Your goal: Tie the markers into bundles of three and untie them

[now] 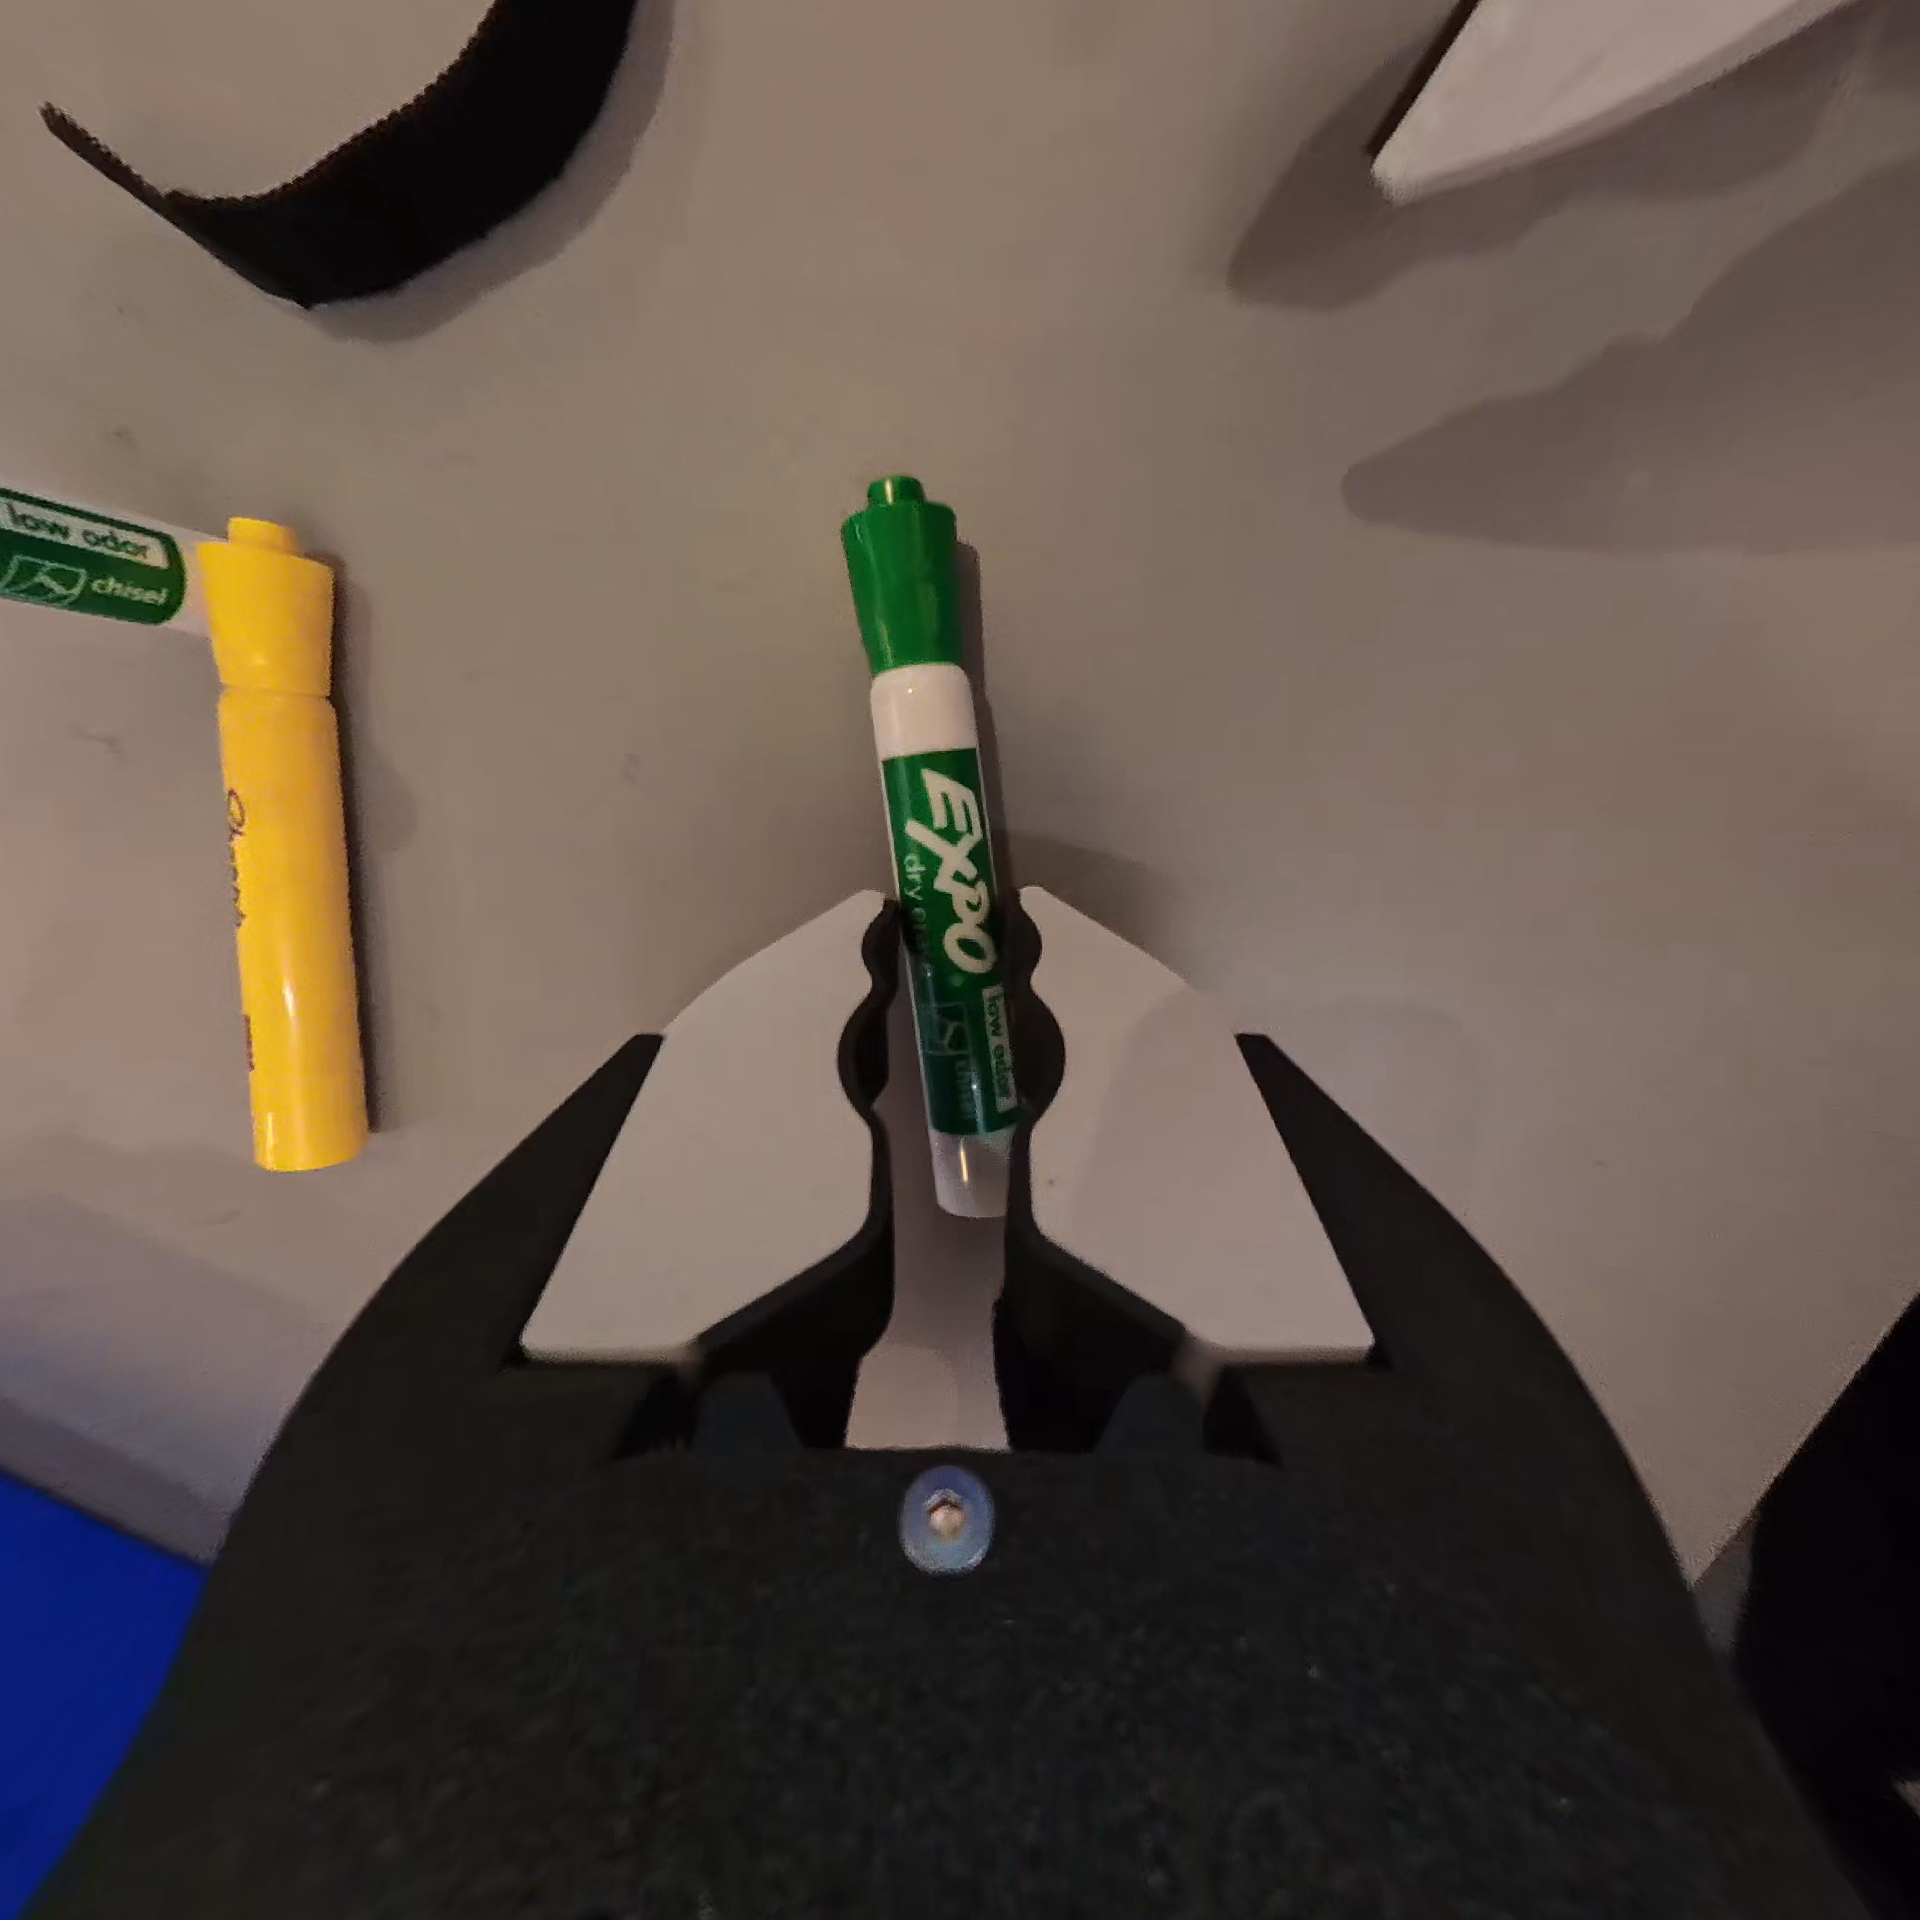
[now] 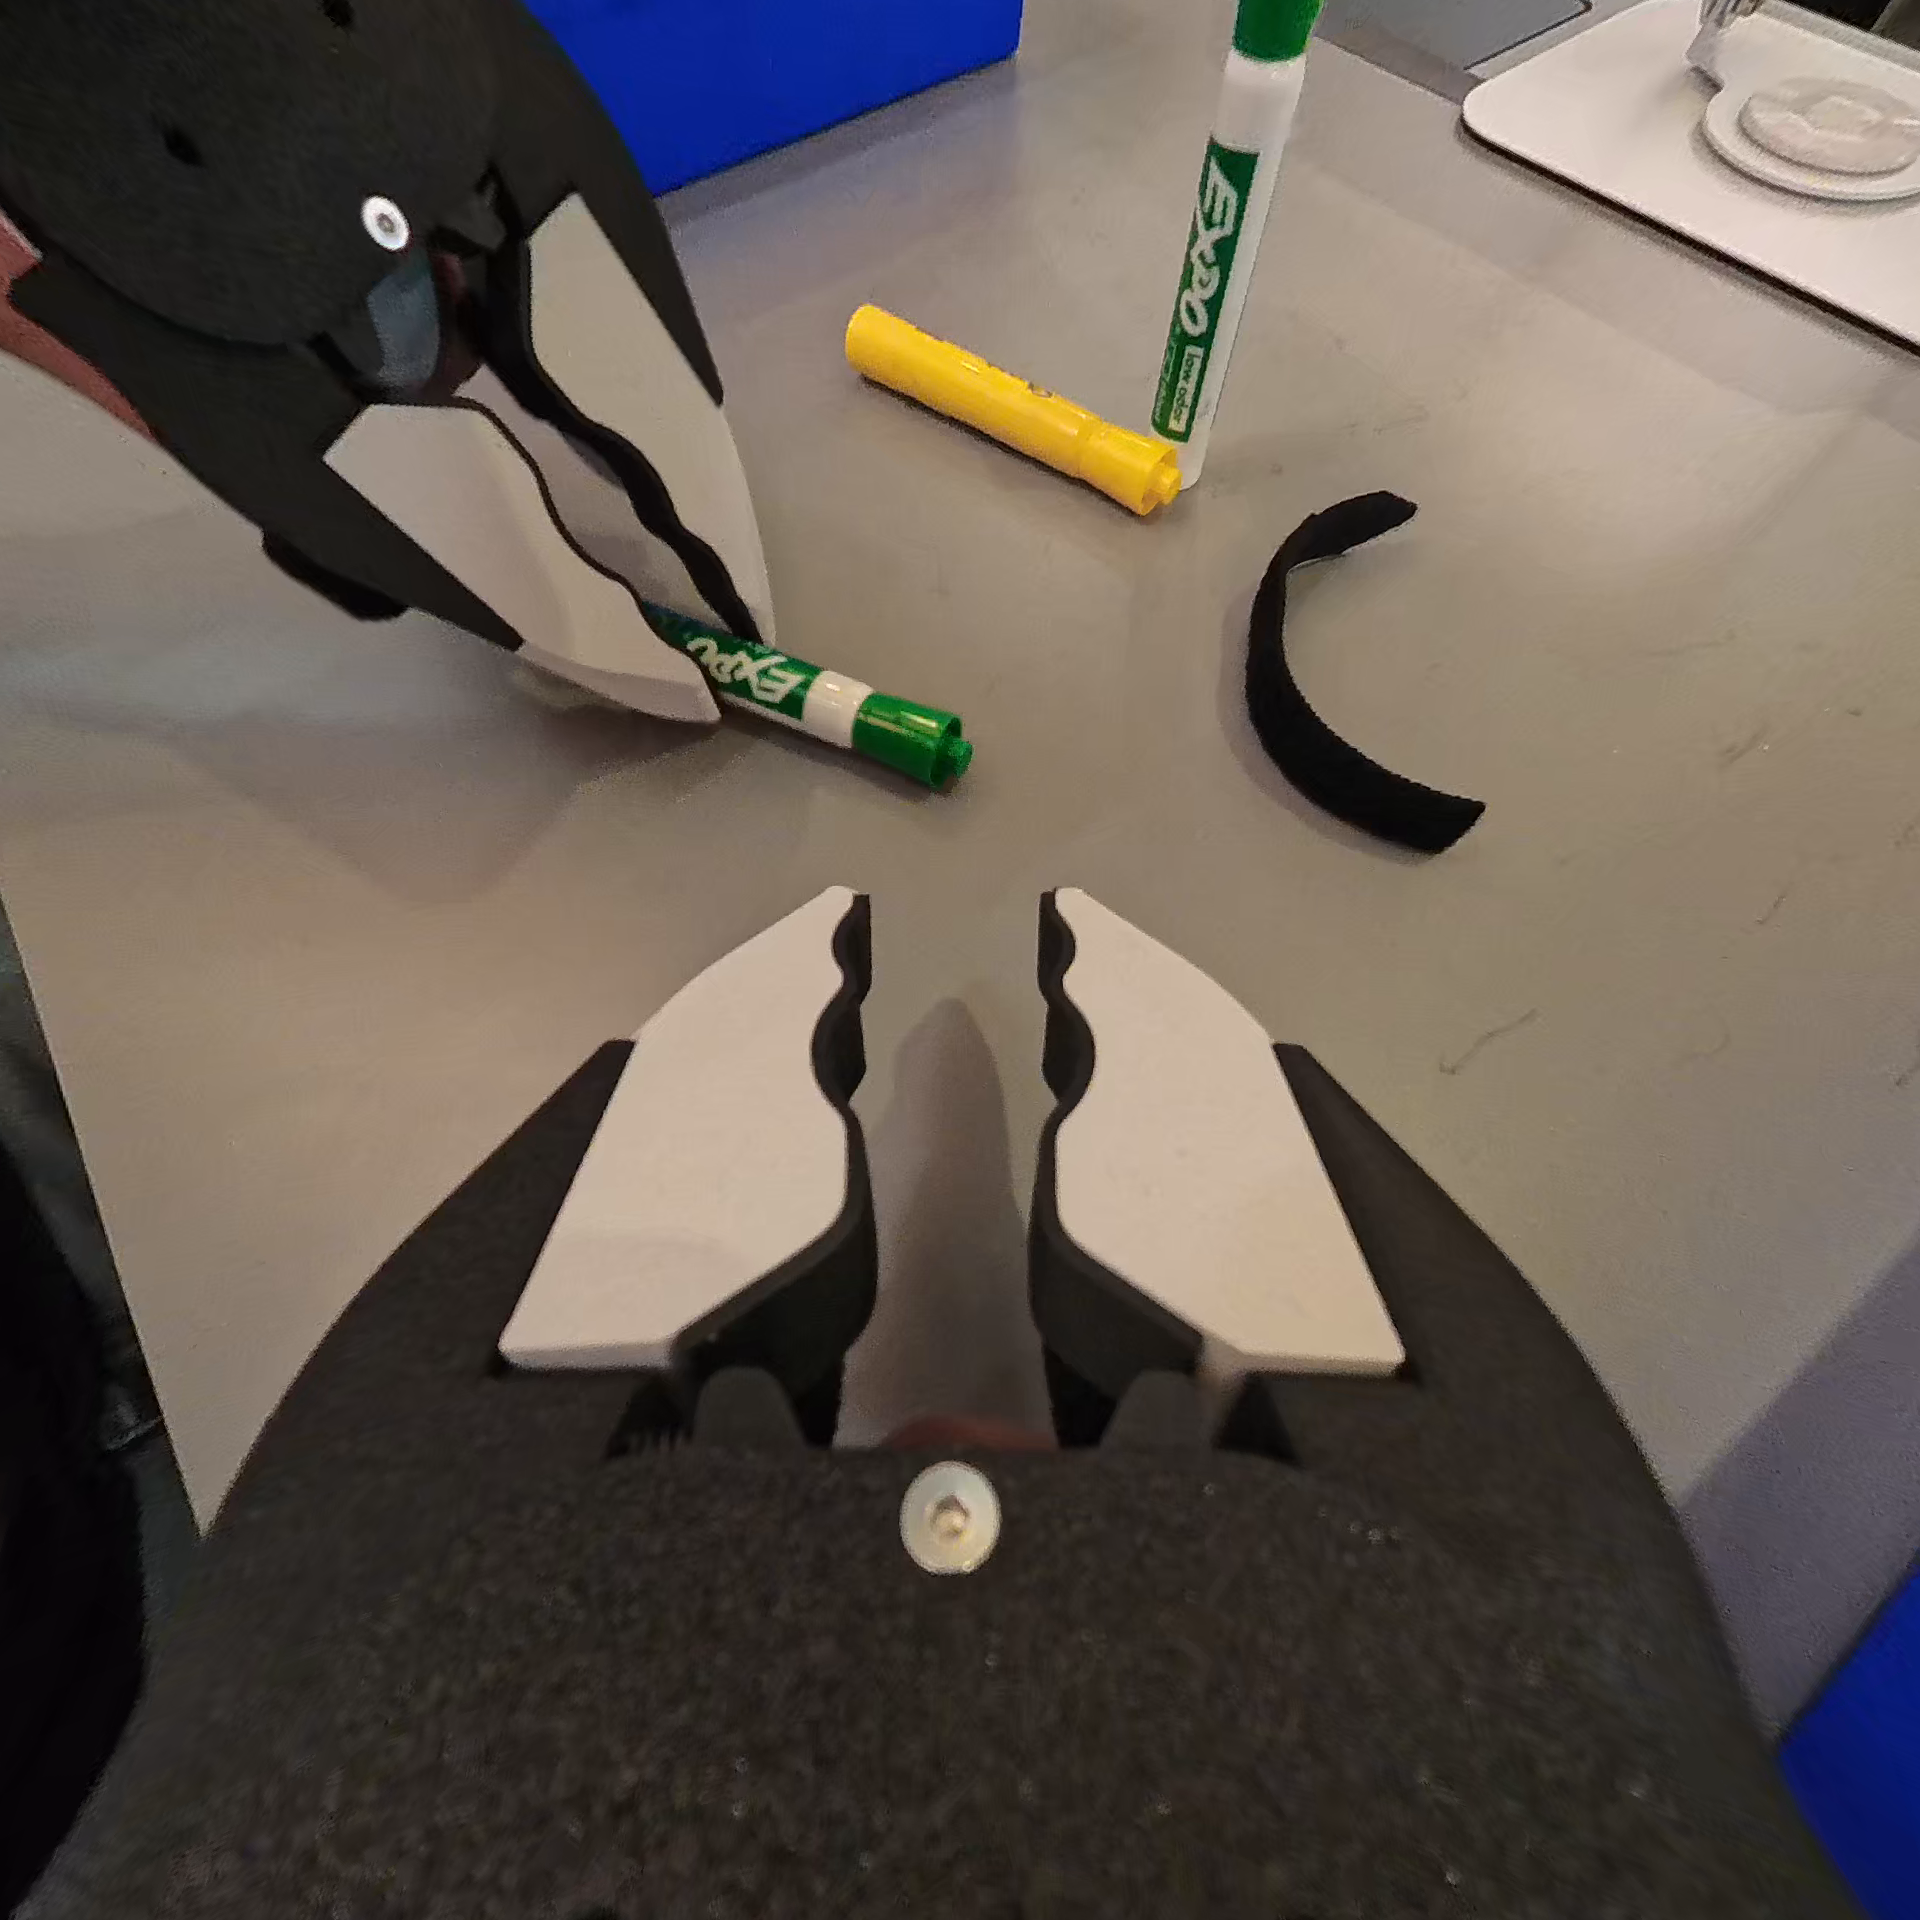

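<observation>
Left gripper (image 2: 743,665) tilted down to the surface (image 2: 1558,935), fingers closed on a green marker (image 1: 935,831); right gripper (image 2: 954,904) level, fingers parted and empty

Held marker lies low on the grey surface, capped end projecting past the left fingertips, its white tail end between the fingers. Ahead of the right fingers the surface is bare up to that cap. A curved black strap (image 2: 1320,707) lies loose ahead and right of the right fingers. Beyond it a yellow marker (image 2: 1008,400) touches, cap to tail, a second green marker (image 2: 1216,270). A white tray (image 2: 1538,135) sits at the far right edge; a blue panel (image 2: 790,73) stands at the far side
</observation>
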`<state>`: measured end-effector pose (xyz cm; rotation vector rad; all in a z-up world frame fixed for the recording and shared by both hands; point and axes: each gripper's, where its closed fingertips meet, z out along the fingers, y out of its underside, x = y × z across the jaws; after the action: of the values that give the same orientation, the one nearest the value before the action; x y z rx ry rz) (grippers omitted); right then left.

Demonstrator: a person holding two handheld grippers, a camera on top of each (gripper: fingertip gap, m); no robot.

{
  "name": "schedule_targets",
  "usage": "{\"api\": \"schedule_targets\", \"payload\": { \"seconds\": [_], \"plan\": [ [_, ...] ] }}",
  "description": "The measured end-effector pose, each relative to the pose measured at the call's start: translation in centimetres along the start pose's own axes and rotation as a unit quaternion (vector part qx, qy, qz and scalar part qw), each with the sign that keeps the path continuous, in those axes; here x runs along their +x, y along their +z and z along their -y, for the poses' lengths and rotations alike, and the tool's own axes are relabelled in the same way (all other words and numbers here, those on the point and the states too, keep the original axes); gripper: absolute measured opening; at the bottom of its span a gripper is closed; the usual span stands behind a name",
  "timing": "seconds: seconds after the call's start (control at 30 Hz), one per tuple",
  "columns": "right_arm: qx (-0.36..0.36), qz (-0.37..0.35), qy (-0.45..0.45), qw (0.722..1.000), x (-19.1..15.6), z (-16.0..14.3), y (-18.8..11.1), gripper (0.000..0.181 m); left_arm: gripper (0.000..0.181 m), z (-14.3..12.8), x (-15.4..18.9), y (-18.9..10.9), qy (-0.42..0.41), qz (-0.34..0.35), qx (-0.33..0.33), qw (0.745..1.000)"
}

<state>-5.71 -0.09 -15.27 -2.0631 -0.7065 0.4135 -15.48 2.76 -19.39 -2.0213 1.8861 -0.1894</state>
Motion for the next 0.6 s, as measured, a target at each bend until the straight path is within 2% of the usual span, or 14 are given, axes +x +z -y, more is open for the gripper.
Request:
{"api": "schedule_targets", "payload": {
  "seconds": [0.2, 0.33, 0.43, 0.6],
  "plan": [
    [0.0, 0.0, 0.004, 1.0, 0.2, -0.1, -0.1, 0.03, 0.017, 0.0, -5.1, -0.1, 0.03, 0.027, 0.01, 0.999],
    [-0.001, -0.002, 0.002, 1.0, 0.2, -0.1, -0.1, 0.03, 0.018, -0.8, -7.8, 0.5, 0.074, 0.045, -0.019, 0.996],
    [-0.001, -0.004, 0.003, 1.0, 0.4, -0.2, -0.2, 0.03, 0.018, -0.9, -9.0, 0.6, 0.091, 0.064, -0.03, 0.993],
    [-0.001, 0.001, 0.007, 1.0, 0.3, -0.2, -0.2, 0.03, 0.018, -0.8, -9.2, 1.0, 0.091, 0.06, -0.025, 0.994]
  ]
}}
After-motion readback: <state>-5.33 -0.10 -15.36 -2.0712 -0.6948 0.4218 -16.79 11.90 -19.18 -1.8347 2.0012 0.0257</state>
